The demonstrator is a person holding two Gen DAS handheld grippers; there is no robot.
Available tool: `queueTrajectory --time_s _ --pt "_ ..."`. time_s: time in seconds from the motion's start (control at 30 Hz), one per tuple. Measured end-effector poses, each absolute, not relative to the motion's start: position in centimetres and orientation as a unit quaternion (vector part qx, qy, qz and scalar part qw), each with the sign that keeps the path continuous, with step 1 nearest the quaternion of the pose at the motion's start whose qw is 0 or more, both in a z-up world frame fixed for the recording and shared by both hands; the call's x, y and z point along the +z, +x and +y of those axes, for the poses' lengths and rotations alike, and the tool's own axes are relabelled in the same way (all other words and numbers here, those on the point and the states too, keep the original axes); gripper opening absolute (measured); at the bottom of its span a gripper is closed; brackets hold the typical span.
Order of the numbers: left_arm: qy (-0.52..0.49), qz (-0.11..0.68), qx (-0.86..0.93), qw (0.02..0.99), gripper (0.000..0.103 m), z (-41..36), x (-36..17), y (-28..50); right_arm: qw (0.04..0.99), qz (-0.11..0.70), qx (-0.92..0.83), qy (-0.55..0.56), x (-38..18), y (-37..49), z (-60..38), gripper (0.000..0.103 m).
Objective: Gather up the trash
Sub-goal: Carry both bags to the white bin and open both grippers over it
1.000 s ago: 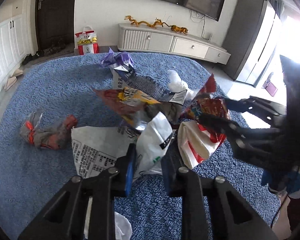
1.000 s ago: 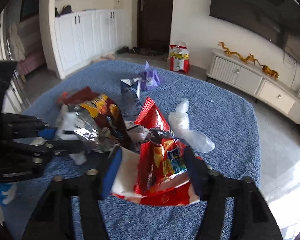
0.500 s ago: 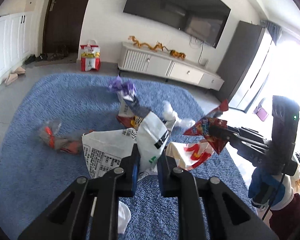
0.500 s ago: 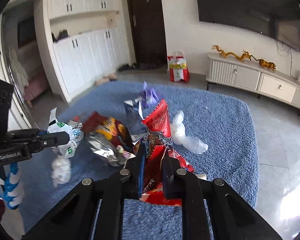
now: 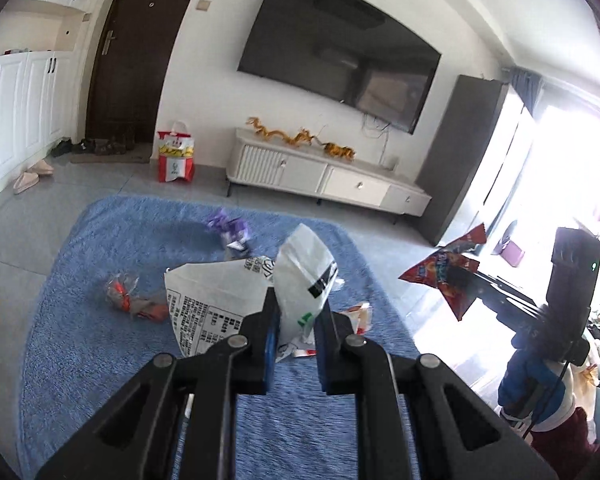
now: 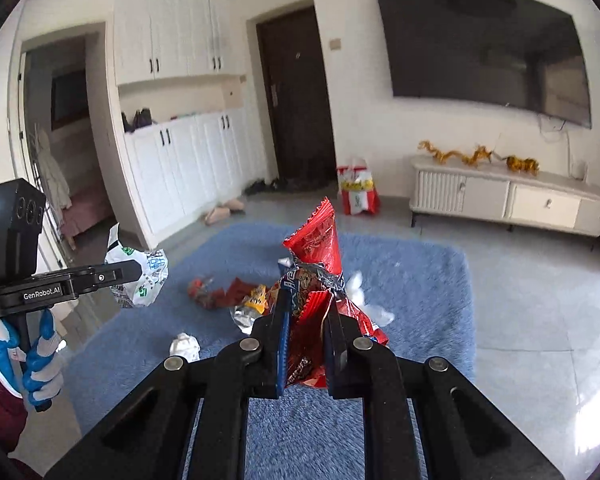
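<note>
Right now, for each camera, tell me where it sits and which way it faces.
Left wrist: on the left gripper, facing the wall-mounted black television; its jaws pinch a crumpled white plastic bag; the right gripper shows at right.
Right wrist: on the right gripper, facing the dark door; jaws pinch a red foil snack wrapper; a gloved hand at left.
Shared: the blue shaggy rug, the television.

Black grippers [image 5: 296, 314]; blue-white gloves [image 6: 40, 360], maybe.

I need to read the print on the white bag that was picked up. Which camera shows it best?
The left wrist view: the white bag fills the centre, clamped in the left gripper, print facing the camera. The right wrist view shows it only small, crumpled and blurred at the left edge.
</note>
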State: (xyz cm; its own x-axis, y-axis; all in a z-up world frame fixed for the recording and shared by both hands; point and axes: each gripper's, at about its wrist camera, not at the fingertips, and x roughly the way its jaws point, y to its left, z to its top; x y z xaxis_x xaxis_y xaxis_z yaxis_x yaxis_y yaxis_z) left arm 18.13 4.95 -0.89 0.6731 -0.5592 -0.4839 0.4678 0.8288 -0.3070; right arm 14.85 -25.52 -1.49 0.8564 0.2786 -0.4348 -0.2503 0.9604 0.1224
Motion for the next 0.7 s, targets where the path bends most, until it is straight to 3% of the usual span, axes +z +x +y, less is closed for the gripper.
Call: queueTrajectory --time_s 0.33,0.7 --pt "-0.046 0.283 -0.35 0.892 0.015 -1.9 2.2 14.2 0.98 0.187 0.039 0.052 -0.3 6.1 -34.4 0.014" --pt "0.056 0.342 -0.474 0.81 0.015 -21.0 -0.5 11.0 0.952 0.243 -0.091 0.164 -10.1 0.2 -47.1 0.015"
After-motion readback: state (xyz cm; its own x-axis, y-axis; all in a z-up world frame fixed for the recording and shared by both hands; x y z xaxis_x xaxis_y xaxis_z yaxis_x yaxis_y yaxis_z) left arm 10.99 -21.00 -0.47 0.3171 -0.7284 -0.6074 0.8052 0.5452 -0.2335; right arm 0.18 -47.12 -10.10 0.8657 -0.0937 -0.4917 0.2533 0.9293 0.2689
